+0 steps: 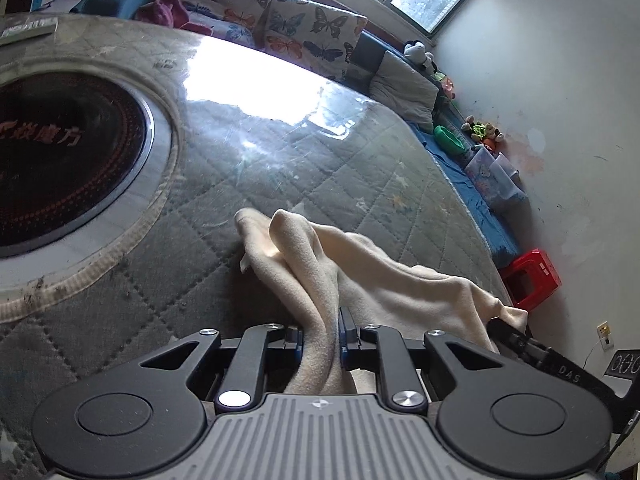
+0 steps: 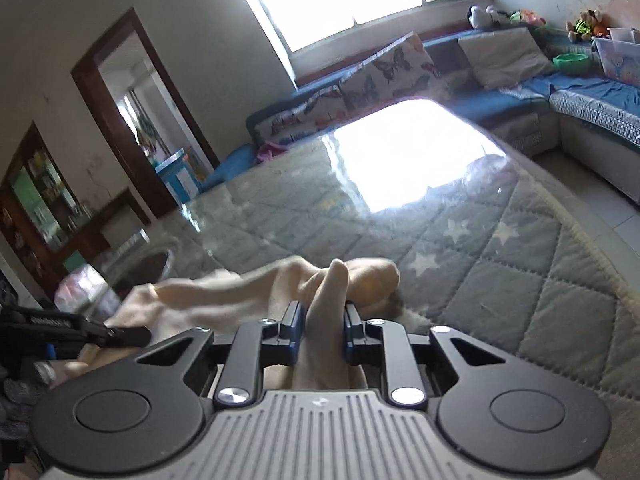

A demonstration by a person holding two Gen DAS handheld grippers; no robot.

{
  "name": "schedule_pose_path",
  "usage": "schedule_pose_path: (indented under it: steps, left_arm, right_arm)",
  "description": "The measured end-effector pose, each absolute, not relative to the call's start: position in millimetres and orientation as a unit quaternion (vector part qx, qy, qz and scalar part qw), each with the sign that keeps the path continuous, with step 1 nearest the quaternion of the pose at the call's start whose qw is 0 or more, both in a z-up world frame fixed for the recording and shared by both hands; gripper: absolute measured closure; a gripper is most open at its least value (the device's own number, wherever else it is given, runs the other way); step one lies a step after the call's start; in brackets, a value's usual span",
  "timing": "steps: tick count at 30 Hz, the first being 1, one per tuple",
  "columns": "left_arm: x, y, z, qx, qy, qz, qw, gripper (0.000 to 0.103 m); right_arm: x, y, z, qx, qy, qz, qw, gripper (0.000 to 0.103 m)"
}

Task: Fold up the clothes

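Left tool and right tool are each clamping a bunched ridge of cream cloth ahead, risking slippage if pulled unevenly across the tabletop.

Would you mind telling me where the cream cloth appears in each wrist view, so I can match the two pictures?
Left wrist view: the cream cloth sits lower centre, pinched in the left gripper and trailing right to the right gripper.
Right wrist view: the cloth lies lower centre-left, pinched in the right gripper.
Shared landmark: the butterfly-print cushion below the window.
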State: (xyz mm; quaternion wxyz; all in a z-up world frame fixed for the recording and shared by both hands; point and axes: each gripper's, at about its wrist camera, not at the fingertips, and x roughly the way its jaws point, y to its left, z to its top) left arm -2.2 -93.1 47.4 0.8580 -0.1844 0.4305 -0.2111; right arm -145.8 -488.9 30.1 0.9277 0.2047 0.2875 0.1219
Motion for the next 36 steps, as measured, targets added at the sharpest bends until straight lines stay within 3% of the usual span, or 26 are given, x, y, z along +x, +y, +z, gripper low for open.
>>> schedule_pose_path:
  steps: [2, 25, 36]
  left_arm:
    - [-2, -98, 52, -0.179, 0.427, -0.217, 0.859, 0.086]
    - [18, -192, 93, -0.095, 0.398, -0.260, 0.874, 0.086]
    - [36, -211, 91, -0.076, 0.412, -0.251, 0.873, 0.086]
  right_arm:
    - [-150, -493, 38, 0.205, 0.276, 0.120, 0.931, 0.093]
    - [-144, -544, 104, 0.144, 0.215, 0.065, 0.964, 0.096]
    - [-131, -570, 107, 0.149, 0.220, 0.046, 0.963, 0.100]
